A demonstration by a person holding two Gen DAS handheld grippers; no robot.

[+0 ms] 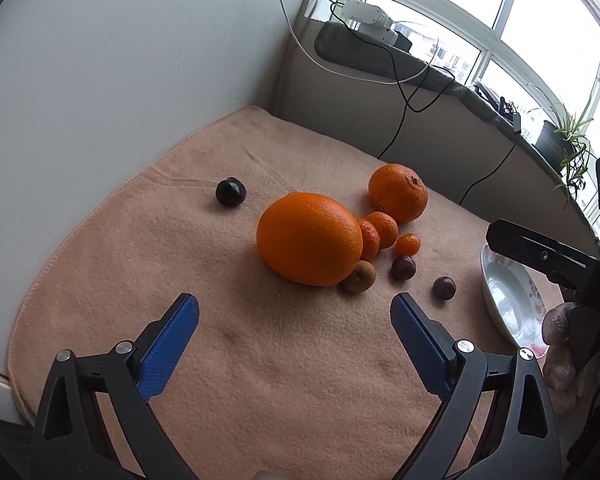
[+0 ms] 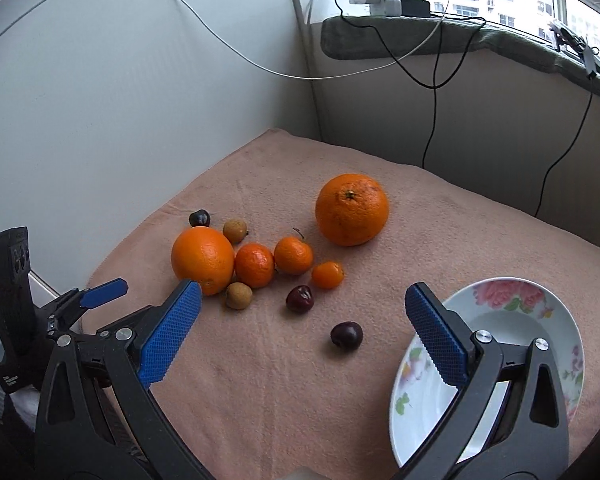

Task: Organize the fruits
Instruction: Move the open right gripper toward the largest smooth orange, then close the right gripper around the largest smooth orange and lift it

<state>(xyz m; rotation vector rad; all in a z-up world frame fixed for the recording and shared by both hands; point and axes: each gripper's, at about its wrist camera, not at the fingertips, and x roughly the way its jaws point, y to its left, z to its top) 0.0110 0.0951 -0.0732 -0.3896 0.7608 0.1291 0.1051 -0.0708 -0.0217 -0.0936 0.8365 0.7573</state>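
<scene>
Fruit lies on a peach towel (image 1: pixel 228 360). My left gripper (image 1: pixel 294 306) is open just short of a big orange (image 1: pixel 310 238), with nothing between its pads. Behind that sit a second orange (image 1: pixel 398 192), mandarins (image 1: pixel 384 228), a longan (image 1: pixel 359 277) and dark cherries (image 1: pixel 444 288). My right gripper (image 2: pixel 303 295) is open above the towel, near two cherries (image 2: pixel 346 334), and its right finger overlaps a flowered plate (image 2: pixel 512 328). The big orange (image 2: pixel 202 266), the mandarins (image 2: pixel 254 265) and the far orange (image 2: pixel 352 210) lie beyond it.
A white wall (image 1: pixel 120 80) borders the towel on the left. A grey wall panel and a windowsill (image 2: pixel 420 36) with chargers and hanging cables close the back. A potted plant (image 1: pixel 568 144) stands on the sill. A lone cherry (image 1: pixel 231 192) lies at the far left.
</scene>
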